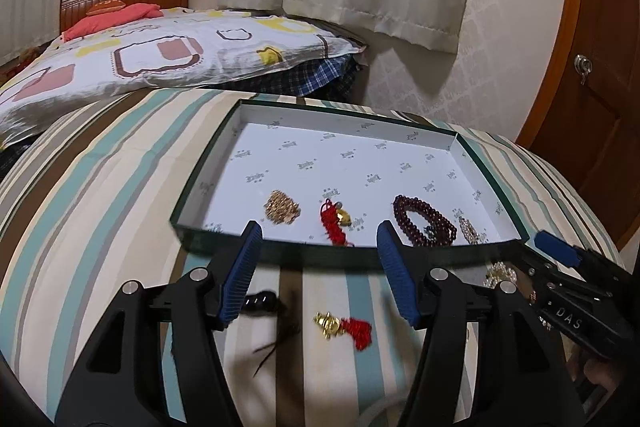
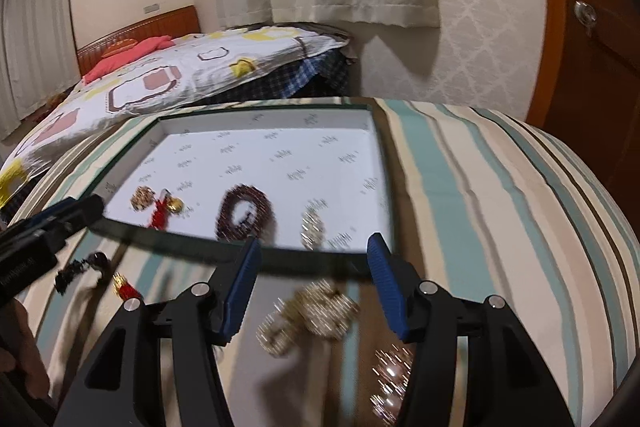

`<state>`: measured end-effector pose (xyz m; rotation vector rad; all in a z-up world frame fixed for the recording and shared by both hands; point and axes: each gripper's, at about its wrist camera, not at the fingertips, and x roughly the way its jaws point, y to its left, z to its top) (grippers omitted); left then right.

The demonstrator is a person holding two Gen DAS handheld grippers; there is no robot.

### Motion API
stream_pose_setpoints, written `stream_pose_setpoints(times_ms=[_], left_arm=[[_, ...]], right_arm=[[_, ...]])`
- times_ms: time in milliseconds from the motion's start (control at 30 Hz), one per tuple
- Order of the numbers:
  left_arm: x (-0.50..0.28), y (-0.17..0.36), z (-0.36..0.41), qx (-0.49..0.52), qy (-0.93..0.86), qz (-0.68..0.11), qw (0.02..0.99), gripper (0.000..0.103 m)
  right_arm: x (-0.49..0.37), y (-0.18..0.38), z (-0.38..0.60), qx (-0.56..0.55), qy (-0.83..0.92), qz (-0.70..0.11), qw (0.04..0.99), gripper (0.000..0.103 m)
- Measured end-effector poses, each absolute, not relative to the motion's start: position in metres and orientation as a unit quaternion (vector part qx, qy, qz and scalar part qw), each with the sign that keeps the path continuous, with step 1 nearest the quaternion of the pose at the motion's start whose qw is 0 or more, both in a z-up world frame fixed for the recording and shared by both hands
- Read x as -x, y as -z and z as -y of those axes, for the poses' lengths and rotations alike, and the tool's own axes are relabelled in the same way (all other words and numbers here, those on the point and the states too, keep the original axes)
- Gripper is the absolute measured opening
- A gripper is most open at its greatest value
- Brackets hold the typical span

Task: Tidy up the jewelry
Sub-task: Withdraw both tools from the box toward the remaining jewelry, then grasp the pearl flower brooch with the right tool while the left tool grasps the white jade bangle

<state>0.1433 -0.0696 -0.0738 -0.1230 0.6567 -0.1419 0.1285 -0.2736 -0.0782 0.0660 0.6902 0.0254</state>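
A shallow green-walled cardboard tray with white printed lining (image 1: 448, 141) sits on the striped cloth-covered table (image 1: 100, 195), collecting sorted pieces along its near edge: a gold chain heap (image 1: 281, 207), a red tasselled gold charm (image 1: 334, 221) and a dark red bead bracelet (image 1: 424, 221). The left gripper (image 1: 318, 269) hovers with fingers wide apart and empty over a second red-and-gold charm (image 1: 344, 327) outside the tray, probably next. The right gripper (image 2: 312, 283), likewise spread and empty, hangs above a blurred gold chain pile (image 2: 316, 315).

Teal, cream and brown stripes on the surface cloth (image 1: 100, 195); dark-green box (image 1: 280, 251), white printed lining; maroon beads (image 1: 424, 219); blurred, perhaps gold, chains (image 2: 316, 315).
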Motion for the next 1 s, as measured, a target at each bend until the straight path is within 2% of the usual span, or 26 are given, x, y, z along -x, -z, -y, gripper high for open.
stream_pose_setpoints(times_ms=[467,600,833,867,1000], left_arm=[[-0.103,0.090,0.052,0.072,0.040,-0.341,0.937,0.060],[-0.096,0.093,0.052,0.074,0.039,-0.345,0.935,0.066],[-0.092,0.095,0.050,0.082,0.036,-0.350,0.932,0.066],[-0.091,0.095,0.050,0.082,0.037,-0.351,0.932,0.066],[-0.086,0.098,0.056,0.078,0.044,-0.357,0.930,0.066]], right_arm=[[-0.094,0.105,0.295,-0.042,0.017,-0.373,0.927,0.057],[-0.092,0.104,0.298,-0.045,0.024,-0.371,0.927,0.058],[-0.092,0.111,0.302,-0.047,0.033,-0.388,0.920,0.058],[-0.091,0.113,0.302,-0.050,0.032,-0.392,0.918,0.057],[-0.086,0.115,0.299,-0.038,0.032,-0.390,0.919,0.039]])
